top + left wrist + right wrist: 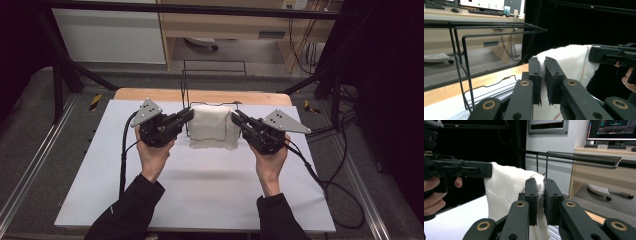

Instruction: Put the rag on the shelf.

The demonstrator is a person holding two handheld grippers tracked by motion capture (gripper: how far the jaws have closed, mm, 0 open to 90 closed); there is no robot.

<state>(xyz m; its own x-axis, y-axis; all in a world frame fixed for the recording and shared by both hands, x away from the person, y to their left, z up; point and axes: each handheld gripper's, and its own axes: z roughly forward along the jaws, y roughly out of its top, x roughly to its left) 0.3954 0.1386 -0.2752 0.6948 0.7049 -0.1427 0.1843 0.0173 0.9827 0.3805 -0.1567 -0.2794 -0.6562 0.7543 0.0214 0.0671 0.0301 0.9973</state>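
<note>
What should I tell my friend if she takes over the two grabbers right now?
Left gripper: shut on the white cloth's left top corner.
Right gripper: shut on its right top corner.
The cloth hangs between them above the white table, just in front of the black wire rack.
Done: cloth picked up and held spread.
Left: probably draping it over the rack, then letting go.

Cloth (214,127) between claws, before rack (215,70)

No legible txt, labels or nos. anywhere.
</note>
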